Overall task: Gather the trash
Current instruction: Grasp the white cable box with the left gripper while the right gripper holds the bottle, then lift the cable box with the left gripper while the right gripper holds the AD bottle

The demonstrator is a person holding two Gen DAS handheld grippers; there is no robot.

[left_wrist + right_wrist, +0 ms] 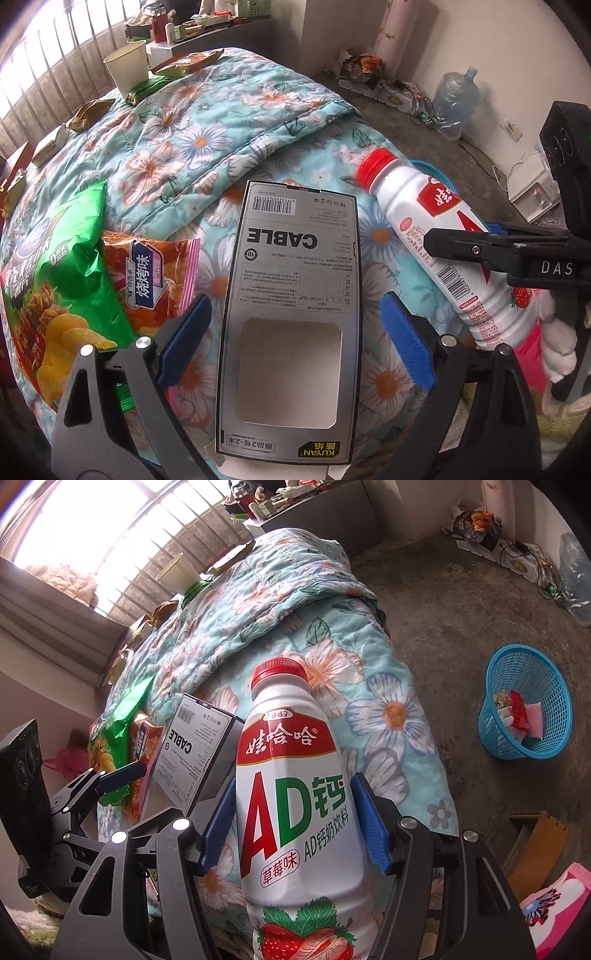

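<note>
A crinkled green foil chip bag (55, 258) is lying on the quilted floral blanket (207, 122). The left gripper (295, 332) is straddling the flat rectangular cable box (291, 295), blue pads spread apart. The right gripper (291, 823) is clamping the smooth white plastic bottle (295, 794), long axis pointing away, red cap forward. The blue mesh basket (524, 672) is holding wrappers.

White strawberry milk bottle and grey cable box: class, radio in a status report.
Right hand-held gripper shut on white red-capped plastic bottle. Left hand-held gripper open, straddling flat grey cardboard cable box. Blue mesh basket on floor, path clear.
</note>
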